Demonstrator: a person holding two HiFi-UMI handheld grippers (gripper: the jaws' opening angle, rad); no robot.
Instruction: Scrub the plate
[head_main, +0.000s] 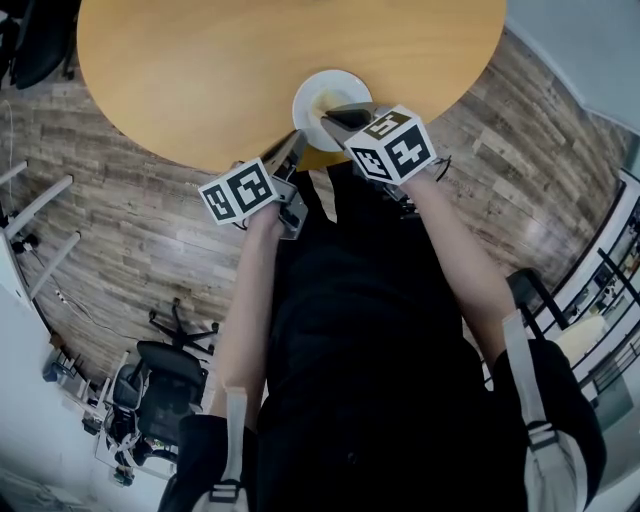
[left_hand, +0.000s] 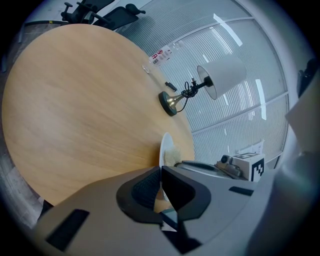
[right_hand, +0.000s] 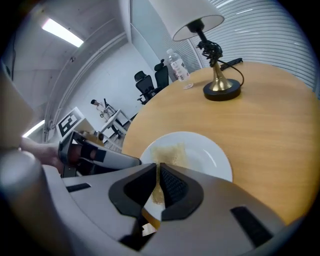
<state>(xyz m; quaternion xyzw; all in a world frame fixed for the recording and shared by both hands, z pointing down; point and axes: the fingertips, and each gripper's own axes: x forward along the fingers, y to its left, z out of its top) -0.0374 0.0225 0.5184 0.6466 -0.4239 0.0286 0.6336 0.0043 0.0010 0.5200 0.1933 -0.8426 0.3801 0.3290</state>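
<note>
A white plate (head_main: 340, 88) lies at the near edge of the round wooden table (head_main: 230, 70). A tan, crumbly smear (right_hand: 172, 152) covers its near-left part. In the left gripper view the plate (left_hand: 163, 147) shows edge-on, and its rim runs down between the pads. My left gripper (left_hand: 161, 172) is shut on that rim, at the plate's near-left side (head_main: 296, 140). My right gripper (right_hand: 158, 167) hovers low over the plate's near part, jaws shut with only a thin slit between them and nothing seen in it. In the head view its tip (head_main: 330, 117) reaches over the plate's near rim.
A brass-footed lamp (right_hand: 220, 85) with a white shade and a trailing black cord stands farther across the table. A water bottle (right_hand: 176, 65) is near the far edge. Office chairs (head_main: 160, 385) stand on the wood floor to the left.
</note>
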